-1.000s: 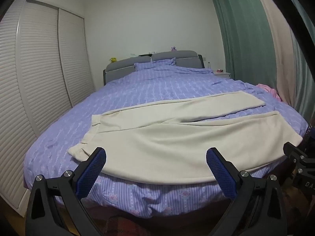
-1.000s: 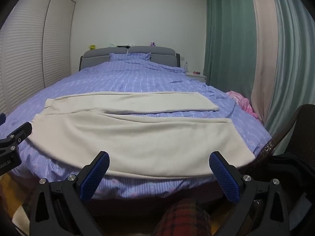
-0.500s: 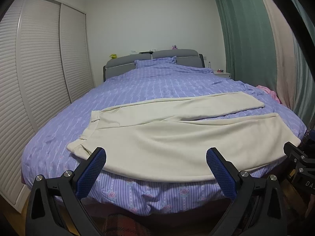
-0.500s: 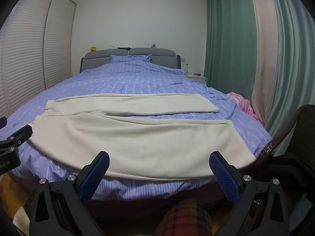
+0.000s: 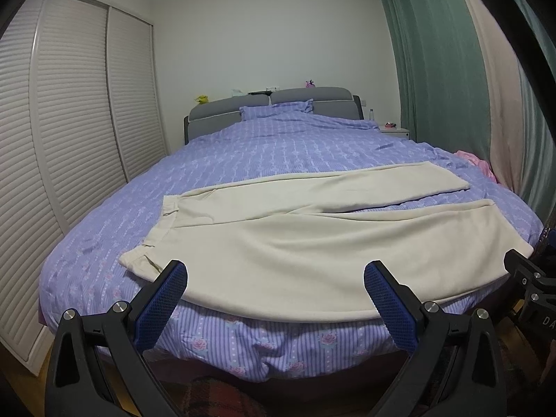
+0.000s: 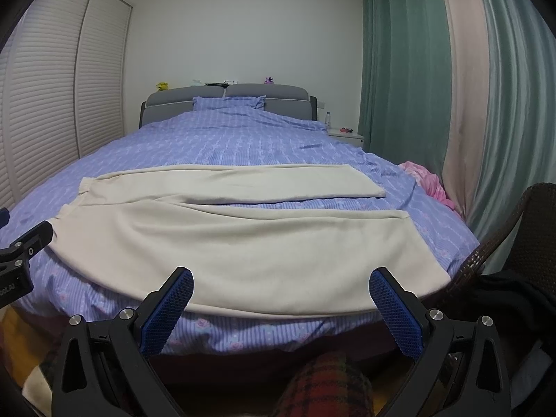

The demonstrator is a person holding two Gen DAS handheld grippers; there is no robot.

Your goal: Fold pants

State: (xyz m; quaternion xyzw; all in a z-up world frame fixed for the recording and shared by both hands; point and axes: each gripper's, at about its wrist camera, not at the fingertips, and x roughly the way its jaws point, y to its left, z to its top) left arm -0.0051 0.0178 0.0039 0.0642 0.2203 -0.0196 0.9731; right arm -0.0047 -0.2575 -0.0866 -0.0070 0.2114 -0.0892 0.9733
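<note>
Cream pants [image 5: 312, 243] lie spread flat across the foot of the bed, waistband at the left, legs running right in a V; they also show in the right wrist view [image 6: 243, 239]. The near leg reaches the bed's front edge. My left gripper [image 5: 276, 279] is open and empty, held in front of the bed edge near the waistband end. My right gripper [image 6: 281, 286] is open and empty, in front of the near leg's lower half. Each gripper's body shows at the edge of the other's view.
The bed has a purple striped cover [image 5: 278, 153] and grey headboard [image 6: 226, 99]. Louvred wardrobe doors [image 5: 69, 132] stand left. Green and pink curtains [image 6: 434, 87] hang right. Pink cloth [image 6: 427, 180] lies at the bed's right edge. A wicker chair [image 6: 514, 229] stands right. A nightstand [image 6: 345, 135] stands by the headboard.
Both grippers have risen slightly and pulled back a little, so the bed sits lower in view. The pants have not moved. Both grippers stay open.
</note>
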